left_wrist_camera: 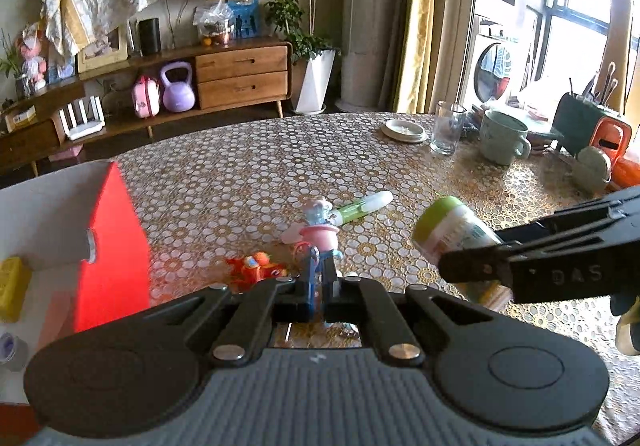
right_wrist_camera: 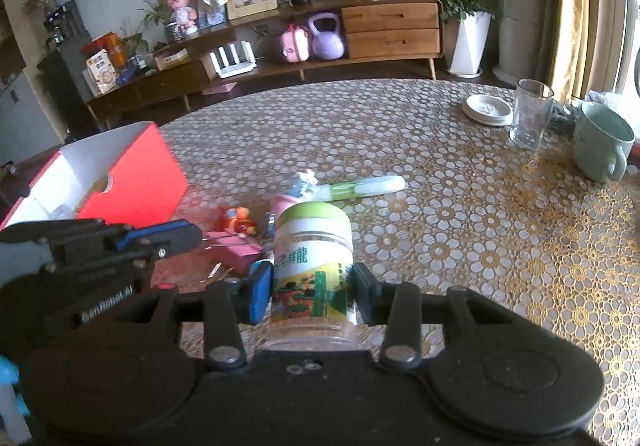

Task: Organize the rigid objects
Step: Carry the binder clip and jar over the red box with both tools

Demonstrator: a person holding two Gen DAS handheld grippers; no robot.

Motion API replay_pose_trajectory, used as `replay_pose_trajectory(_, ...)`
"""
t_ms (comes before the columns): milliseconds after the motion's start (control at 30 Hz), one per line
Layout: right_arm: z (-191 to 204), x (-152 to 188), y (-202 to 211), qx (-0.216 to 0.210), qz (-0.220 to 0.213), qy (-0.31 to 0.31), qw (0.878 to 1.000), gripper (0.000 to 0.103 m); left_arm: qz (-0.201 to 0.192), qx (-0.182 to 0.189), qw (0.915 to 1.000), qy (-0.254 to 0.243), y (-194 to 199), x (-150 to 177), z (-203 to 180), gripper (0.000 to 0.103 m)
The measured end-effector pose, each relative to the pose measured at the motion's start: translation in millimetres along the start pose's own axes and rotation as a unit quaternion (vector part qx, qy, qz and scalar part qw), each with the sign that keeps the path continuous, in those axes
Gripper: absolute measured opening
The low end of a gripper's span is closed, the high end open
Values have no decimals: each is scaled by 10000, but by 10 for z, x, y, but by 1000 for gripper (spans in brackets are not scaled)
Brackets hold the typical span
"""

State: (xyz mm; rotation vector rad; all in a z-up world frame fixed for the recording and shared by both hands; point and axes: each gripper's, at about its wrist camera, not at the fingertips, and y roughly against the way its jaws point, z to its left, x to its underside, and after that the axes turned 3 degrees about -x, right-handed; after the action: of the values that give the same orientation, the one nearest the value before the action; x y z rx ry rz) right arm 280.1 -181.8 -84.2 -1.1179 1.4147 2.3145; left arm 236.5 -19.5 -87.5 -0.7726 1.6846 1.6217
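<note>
Table: wearing a gold floral cloth, red box sitting far left.
Sideboard: lining the far wall.
Left gripper: pinching shut on a pink figurine.
Right gripper: clamping a green-lidded jar.

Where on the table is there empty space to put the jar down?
The wide stretch of tablecloth between the green tube and the mug is bare. It is crowded left of the jar, with small toys beside the red box.

Red box cut off at the left edge; figurine base hidden between the left tongs.
</note>
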Motion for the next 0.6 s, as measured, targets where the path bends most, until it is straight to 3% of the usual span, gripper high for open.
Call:
replay_pose_trajectory(300,48,207,132,-165,65,35,9998,42,135,72,9998,-106,134,195,75,6)
replay_pose_trajectory(400,31,272,122,-187,127,-1,9997,42,211,133,9997,-65,64,220,63,11)
replay_pose_trajectory(433,16,289,112,-203,159,-31,9997,42,218,142,9996,-67,40,237,58,19)
replay_pose_trajectory(500,-2,319,97,-229,211,-65,9995,42,177,90,9997,-119,-2,272,44,45)
replay_pose_trajectory(533,-16,326,84,-230,231,-76,9994,42,116,28,9998,-159,-15,286,38,70)
replay_pose_trajectory(567,-23,340,81,-238,240,-83,9994,42,7,-56,9998,-201,-28,307,23,80)
replay_pose_trajectory(600,-23,346,80,-246,246,-96,9994,42,-99,-162,9994,-300,-47,322,1,80)
